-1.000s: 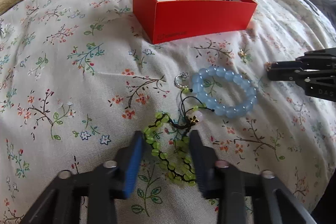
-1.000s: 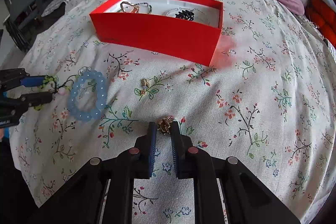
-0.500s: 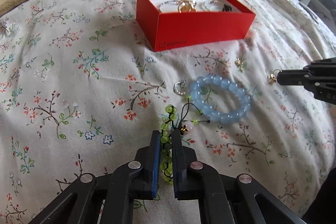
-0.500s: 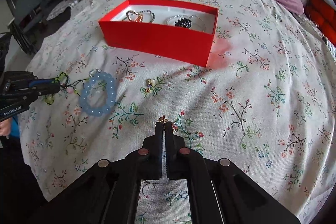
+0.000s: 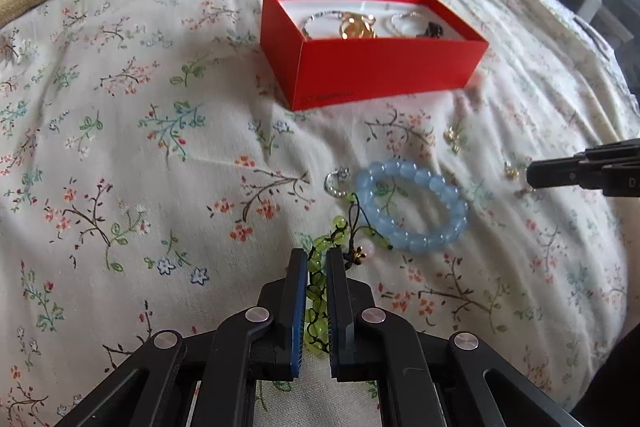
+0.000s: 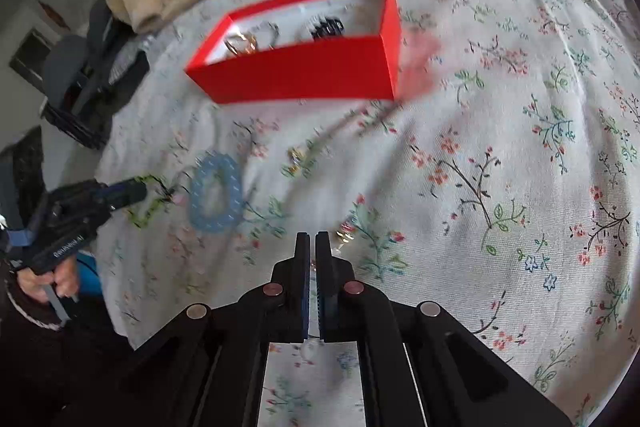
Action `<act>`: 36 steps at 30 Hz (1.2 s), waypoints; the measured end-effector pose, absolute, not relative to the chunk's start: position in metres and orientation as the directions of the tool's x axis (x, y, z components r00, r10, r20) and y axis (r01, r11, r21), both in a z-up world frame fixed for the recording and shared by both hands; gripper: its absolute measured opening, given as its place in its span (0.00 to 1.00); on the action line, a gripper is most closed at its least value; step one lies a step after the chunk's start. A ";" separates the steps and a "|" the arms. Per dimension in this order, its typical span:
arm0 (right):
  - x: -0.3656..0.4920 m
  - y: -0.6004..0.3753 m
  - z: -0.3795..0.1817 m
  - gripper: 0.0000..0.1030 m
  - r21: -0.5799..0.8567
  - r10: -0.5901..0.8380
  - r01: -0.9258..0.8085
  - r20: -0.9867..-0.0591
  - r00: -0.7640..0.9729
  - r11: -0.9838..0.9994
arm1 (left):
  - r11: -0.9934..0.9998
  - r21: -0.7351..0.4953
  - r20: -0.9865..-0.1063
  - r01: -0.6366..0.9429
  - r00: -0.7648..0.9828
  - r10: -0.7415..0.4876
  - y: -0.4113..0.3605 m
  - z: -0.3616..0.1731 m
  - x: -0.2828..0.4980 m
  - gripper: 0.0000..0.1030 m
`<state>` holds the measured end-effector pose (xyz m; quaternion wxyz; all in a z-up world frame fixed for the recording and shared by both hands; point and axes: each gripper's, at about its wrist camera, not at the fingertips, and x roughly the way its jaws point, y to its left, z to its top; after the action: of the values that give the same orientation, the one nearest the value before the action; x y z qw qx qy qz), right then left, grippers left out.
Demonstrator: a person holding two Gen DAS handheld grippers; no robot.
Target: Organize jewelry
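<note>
The left gripper [image 5: 317,263] has just clamped down on the green bead bracelet [image 5: 320,291], which sits right next to the blue bead bracelet [image 5: 412,207] on the floral bedspread [image 5: 160,147]. The right gripper [image 6: 312,247] has just squeezed closed too, with a small gold piece [image 5: 512,171] at its tip (too blurry to tell if it's really gripped). Both sit on the near side of the red box [image 5: 372,67], which has jewelry inside.

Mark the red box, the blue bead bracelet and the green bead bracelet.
red box [image 5: 384,75]: left wrist view, front wall.
blue bead bracelet [image 5: 454,229]: left wrist view, beads on right side.
green bead bracelet [image 5: 339,235]: left wrist view, beads beyond the fingers.
</note>
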<state>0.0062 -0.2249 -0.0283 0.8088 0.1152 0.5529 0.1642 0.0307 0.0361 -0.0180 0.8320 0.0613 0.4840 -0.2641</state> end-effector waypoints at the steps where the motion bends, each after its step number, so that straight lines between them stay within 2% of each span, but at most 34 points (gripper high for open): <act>1: 0.005 -0.223 -0.032 0.02 0.392 0.415 -0.137 -0.858 0.301 0.910 | 0.852 -0.154 -0.839 0.500 0.389 -0.380 0.036 -0.019 0.030 0.03; 3: 0.002 -0.219 -0.033 0.02 0.415 0.439 -0.144 -0.853 0.281 0.898 | 0.850 -0.159 -0.841 0.502 0.383 -0.383 0.037 -0.019 0.029 0.03; 7: -0.007 -0.213 -0.019 0.06 0.288 0.344 -0.205 -0.874 0.343 0.935 | 0.819 -0.185 -0.850 0.542 0.331 -0.411 0.036 -0.023 0.021 0.04; 9: -0.012 -0.213 -0.014 0.21 0.234 0.305 -0.223 -0.876 0.373 0.946 | 0.810 -0.173 -0.852 0.561 0.327 -0.408 0.037 -0.026 0.015 0.09; 10: -0.015 -0.213 -0.014 0.40 0.215 0.291 -0.230 -0.877 0.383 0.949 | 0.806 -0.161 -0.855 0.570 0.327 -0.402 0.036 -0.027 0.013 0.23; 11: -0.016 -0.214 -0.016 0.55 0.203 0.282 -0.232 -0.878 0.387 0.951 | 0.801 -0.155 -0.852 0.579 0.332 -0.405 0.036 -0.027 0.010 0.41; 13: -0.015 -0.212 -0.022 0.57 0.182 0.266 -0.242 -0.885 0.381 0.953 | 0.797 -0.155 -0.841 0.583 0.347 -0.416 0.037 -0.026 0.008 0.55; 15: -0.012 -0.208 -0.031 0.57 0.166 0.248 -0.242 -0.897 0.366 0.956 | 0.793 -0.138 -0.834 0.593 0.363 -0.417 0.034 -0.026 0.006 0.56; 20: -0.007 -0.204 -0.039 0.56 0.114 0.207 -0.250 -0.899 0.387 0.961 | 0.803 -0.116 -0.843 0.585 0.369 -0.391 0.025 -0.038 0.016 0.56; 22: -0.006 -0.202 -0.041 0.50 0.088 0.185 -0.250 -0.900 0.395 0.964 | 0.799 -0.093 -0.856 0.595 0.362 -0.370 0.020 -0.043 0.017 0.53; 23: -0.006 -0.201 -0.042 0.44 0.068 0.168 -0.252 -0.901 0.401 0.965 | 0.795 -0.066 -0.862 0.603 0.368 -0.350 0.018 -0.046 0.016 0.50; 25: -0.006 -0.198 -0.043 0.40 0.040 0.145 -0.252 -0.900 0.411 0.967 | 0.797 -0.038 -0.865 0.602 0.379 -0.328 0.017 -0.046 0.013 0.42; 29: -0.005 -0.197 -0.044 0.31 0.015 0.124 -0.252 -0.898 0.421 0.968 | 0.817 -0.070 -0.870 0.573 0.366 -0.331 0.025 -0.044 0.015 0.19; 30: -0.005 -0.195 -0.045 0.29 0.010 0.121 -0.256 -0.899 0.422 0.967 | 0.821 -0.078 -0.871 0.565 0.363 -0.333 0.026 -0.044 0.015 0.16; 31: -0.005 -0.192 -0.045 0.21 0.009 0.123 -0.264 -0.900 0.419 0.965 | 0.828 -0.090 -0.872 0.554 0.358 -0.334 0.028 -0.044 0.015 0.12; 32: -0.005 -0.189 -0.046 0.14 0.017 0.133 -0.275 -0.902 0.411 0.961 | 0.834 -0.100 -0.873 0.543 0.354 -0.335 0.030 -0.044 0.015 0.10; 36: -0.005 -0.182 -0.045 0.14 0.006 0.124 -0.280 -0.905 0.406 0.960 | 0.848 -0.110 -0.874 0.519 0.356 -0.331 0.031 -0.043 0.014 0.07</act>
<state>-0.0053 -0.1823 -0.0453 0.8352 -0.0736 0.5314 0.1210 0.0136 0.0308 -0.0431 0.8180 0.0929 0.5048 -0.2597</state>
